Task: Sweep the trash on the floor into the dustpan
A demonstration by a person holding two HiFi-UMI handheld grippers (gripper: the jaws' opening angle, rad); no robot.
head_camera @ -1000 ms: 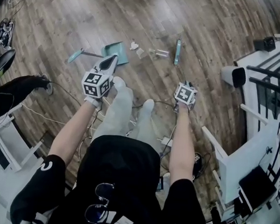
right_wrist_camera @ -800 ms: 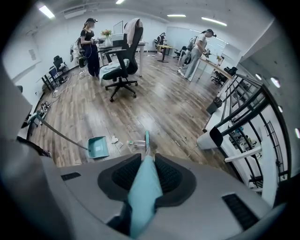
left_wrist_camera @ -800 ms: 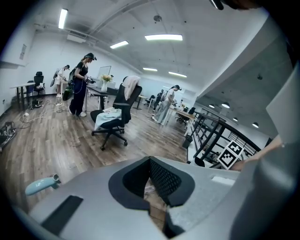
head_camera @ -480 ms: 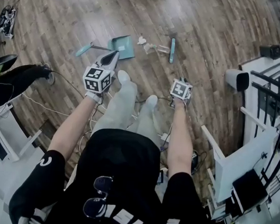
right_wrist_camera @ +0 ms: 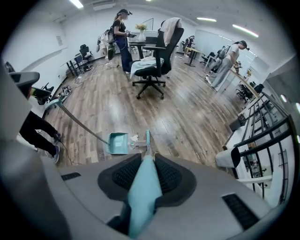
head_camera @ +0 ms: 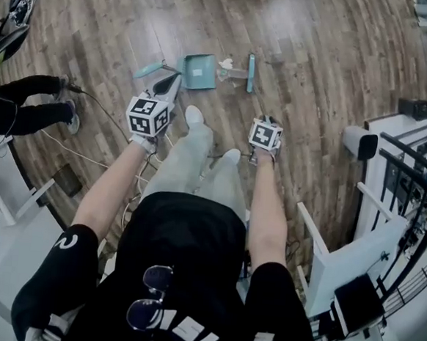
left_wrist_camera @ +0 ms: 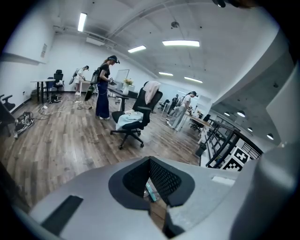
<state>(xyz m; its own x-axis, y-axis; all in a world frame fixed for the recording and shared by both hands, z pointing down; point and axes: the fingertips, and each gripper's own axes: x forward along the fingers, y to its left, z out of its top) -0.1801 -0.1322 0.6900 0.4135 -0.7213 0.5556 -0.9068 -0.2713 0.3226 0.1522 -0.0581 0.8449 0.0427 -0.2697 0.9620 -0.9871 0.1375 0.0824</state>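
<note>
A teal dustpan (head_camera: 199, 71) lies on the wood floor, its long handle (head_camera: 149, 70) running off to the left. Crumpled white paper (head_camera: 225, 63) and a clear plastic piece (head_camera: 236, 74) sit at its mouth. The teal broom head (head_camera: 251, 72) stands just right of them. My right gripper (head_camera: 266, 122) is shut on the broom's teal handle (right_wrist_camera: 143, 187); the right gripper view shows the broom head (right_wrist_camera: 148, 139), the trash (right_wrist_camera: 135, 139) and the dustpan (right_wrist_camera: 118, 143) ahead. My left gripper (head_camera: 172, 83) hovers near the dustpan handle, shut with nothing in it (left_wrist_camera: 150, 171).
A person in black (head_camera: 27, 107) stands at the left, with cables (head_camera: 89, 156) on the floor nearby. White furniture (head_camera: 354, 258) and a black railing (right_wrist_camera: 262, 136) line the right side. An office chair (right_wrist_camera: 152, 56) and other people are farther back.
The broom head has moved left toward the dustpan, pushing the paper and plastic up to its mouth. Both grippers went forward with it; the left one stays empty.
</note>
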